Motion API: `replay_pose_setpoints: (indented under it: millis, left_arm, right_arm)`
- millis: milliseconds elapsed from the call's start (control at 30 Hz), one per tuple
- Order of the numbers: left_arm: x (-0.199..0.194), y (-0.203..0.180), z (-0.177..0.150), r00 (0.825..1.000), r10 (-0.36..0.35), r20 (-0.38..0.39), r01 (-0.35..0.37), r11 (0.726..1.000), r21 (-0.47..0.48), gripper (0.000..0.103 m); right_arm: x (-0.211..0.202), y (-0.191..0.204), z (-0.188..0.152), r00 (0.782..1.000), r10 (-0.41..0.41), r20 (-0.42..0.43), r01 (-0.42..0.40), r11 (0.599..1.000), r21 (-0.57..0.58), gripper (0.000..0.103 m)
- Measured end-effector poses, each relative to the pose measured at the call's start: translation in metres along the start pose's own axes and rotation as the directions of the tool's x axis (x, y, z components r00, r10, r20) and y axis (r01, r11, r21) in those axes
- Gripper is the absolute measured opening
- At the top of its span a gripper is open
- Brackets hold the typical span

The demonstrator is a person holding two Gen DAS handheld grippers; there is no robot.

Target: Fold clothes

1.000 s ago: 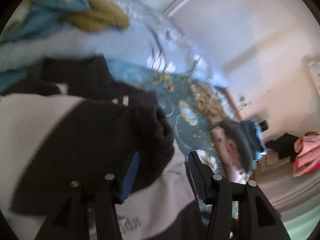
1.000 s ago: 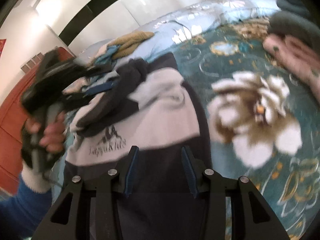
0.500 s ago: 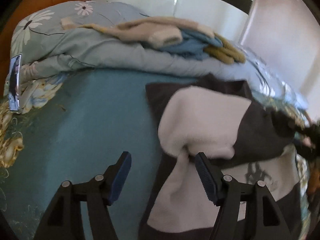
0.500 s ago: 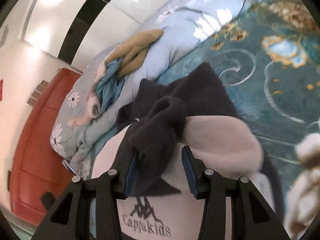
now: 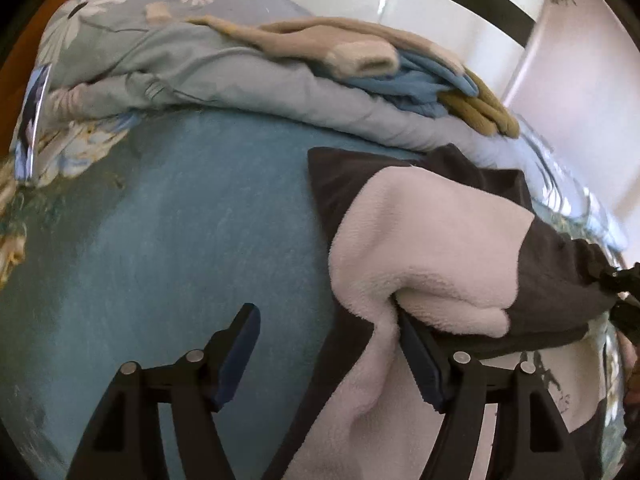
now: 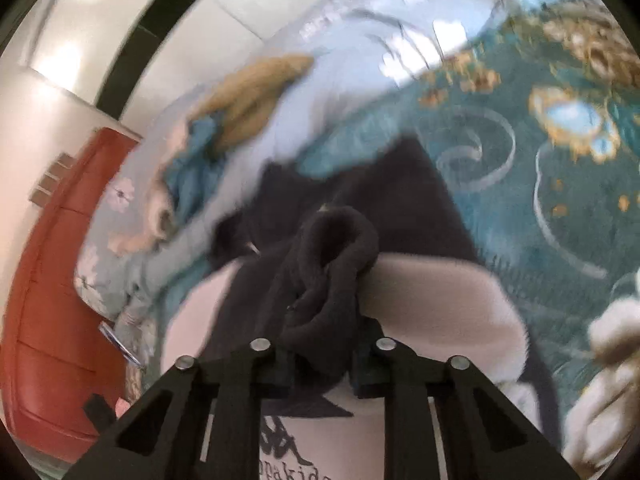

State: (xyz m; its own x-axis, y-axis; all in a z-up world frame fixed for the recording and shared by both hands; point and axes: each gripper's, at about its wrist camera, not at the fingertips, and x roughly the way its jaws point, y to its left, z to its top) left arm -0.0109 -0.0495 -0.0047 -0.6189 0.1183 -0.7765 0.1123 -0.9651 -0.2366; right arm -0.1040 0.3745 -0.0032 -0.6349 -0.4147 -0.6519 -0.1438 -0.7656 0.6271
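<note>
Left tongs [image 5: 326, 350] wide open, holding nothing; left pad over bare teal bedspread [image 5: 168, 248], right pad tucked against the pale fleece fold of the sweatshirt [image 5: 424, 248], likely lining up to take that folded edge. Sweatshirt lies on the bed, dark and pale panels, logo print near the hem, at the foot of the grey-blue floral duvet [image 5: 240, 72] along the headboard side. Unfolded clothes pile [image 5: 392, 68] on the duvet: beige, blue, mustard pieces. Right tongs [image 6: 322, 364] closed down on the bunched dark cuff [image 6: 332, 248] of the sweatshirt's sleeve, probably to carry the sleeve across the body for the fold. Right view is motion-blurred. Red-brown headboard [image 6: 52, 280] at far left there. No containers visible.
</note>
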Motion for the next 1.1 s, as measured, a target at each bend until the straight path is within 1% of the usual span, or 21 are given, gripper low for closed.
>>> replay_pose_setpoints:
  millis: [33,100,133,167,200,300,333,433,500,567,667,733,767,800,867,933,967,1033,1067,1100]
  left_arm:
    - [-0.001,0.001,-0.001,1.0,-0.001,0.006,0.002,1.0,-0.014,0.074]
    - [0.0,0.005,-0.001,1.0,-0.003,0.005,0.003,0.999,-0.041,0.074]
    - [0.002,0.007,-0.001,1.0,-0.004,0.0,0.004,0.998,-0.058,0.074]
    - [0.005,0.01,-0.002,1.0,-0.025,-0.014,0.024,0.997,-0.08,0.075]
    - [0.008,0.013,-0.003,0.999,-0.045,-0.027,0.042,0.994,-0.102,0.075]
    - [0.009,0.013,-0.005,0.999,-0.049,-0.016,0.047,0.993,-0.111,0.077]
    - [0.008,0.012,-0.006,0.999,-0.046,-0.015,0.044,0.993,-0.106,0.077]
    - [0.01,0.013,-0.006,0.998,-0.054,-0.021,0.052,0.993,-0.11,0.078]
    - [0.012,0.015,-0.005,0.997,-0.068,-0.028,0.064,0.991,-0.118,0.079]
    - [0.013,0.014,-0.004,0.996,-0.074,-0.04,0.069,0.991,-0.116,0.081]
    - [0.012,0.015,0.0,0.993,-0.095,-0.074,0.085,0.989,-0.119,0.081]
    - [0.009,0.021,0.001,0.978,-0.177,-0.11,0.157,0.974,-0.166,0.081]
    - [0.006,0.026,0.0,0.964,-0.238,-0.121,0.212,0.958,-0.194,0.081]
    - [0.003,0.03,-0.001,0.946,-0.298,-0.129,0.266,0.938,-0.222,0.081]
    - [-0.004,0.038,-0.008,0.911,-0.38,-0.161,0.334,0.908,-0.254,0.081]
    - [-0.013,0.045,-0.019,0.889,-0.415,-0.193,0.366,0.898,-0.247,0.081]
    - [-0.018,0.048,-0.023,0.89,-0.408,-0.204,0.36,0.903,-0.237,0.081]
    - [-0.027,0.056,-0.033,0.891,-0.394,-0.225,0.349,0.912,-0.216,0.081]
    - [-0.031,0.059,-0.038,0.884,-0.403,-0.235,0.359,0.909,-0.21,0.081]
    - [-0.034,0.062,-0.043,0.872,-0.422,-0.249,0.375,0.902,-0.213,0.081]
  right_arm:
    - [-0.012,0.005,0.003,0.999,0.032,0.042,-0.031,0.999,-0.038,0.018]
    - [-0.041,0.014,0.004,0.985,0.103,0.138,-0.083,0.986,-0.143,0.017]
    - [-0.048,0.012,0.002,0.981,0.113,0.16,-0.086,0.983,-0.164,0.018]
    - [-0.051,0.006,0.002,0.981,0.108,0.163,-0.083,0.985,-0.154,0.018]
    - [-0.05,-0.003,0.002,0.983,0.1,0.152,-0.081,0.989,-0.126,0.018]
    - [-0.023,-0.043,-0.004,0.998,0.031,0.062,-0.032,0.999,0.013,0.018]
    - [-0.015,-0.056,-0.007,0.999,0.029,0.039,-0.031,0.998,0.06,0.018]
    - [-0.003,-0.093,-0.014,0.992,0.128,0.023,-0.13,0.967,0.217,0.018]
    - [-0.002,-0.106,-0.015,0.981,0.193,0.028,-0.193,0.94,0.281,0.018]
    - [-0.003,-0.108,-0.013,0.98,0.2,0.016,-0.196,0.937,0.29,0.018]
    - [-0.009,-0.09,-0.01,0.989,0.148,-0.013,-0.141,0.962,0.232,0.025]
    - [-0.022,-0.079,-0.017,0.992,0.127,-0.025,-0.121,0.978,0.168,0.033]
    - [-0.029,-0.074,-0.021,0.992,0.12,-0.031,-0.115,0.984,0.136,0.037]
    - [-0.036,-0.07,-0.027,0.993,0.115,-0.037,-0.11,0.989,0.103,0.04]
    - [-0.054,-0.072,-0.044,0.993,0.103,-0.051,-0.1,0.994,0.048,0.044]
    - [-0.074,-0.082,-0.065,0.996,0.06,-0.067,-0.058,0.998,0.025,0.046]
    - [-0.085,-0.088,-0.077,0.997,0.04,-0.07,-0.039,0.999,0.015,0.046]
    - [-0.112,-0.105,-0.102,0.998,0.037,-0.042,-0.036,0.999,0.03,0.047]
    - [-0.121,-0.112,-0.112,0.999,0.03,-0.036,-0.028,0.998,0.054,0.049]
    - [-0.131,-0.12,-0.123,0.999,0.028,-0.025,-0.026,0.997,0.076,0.049]
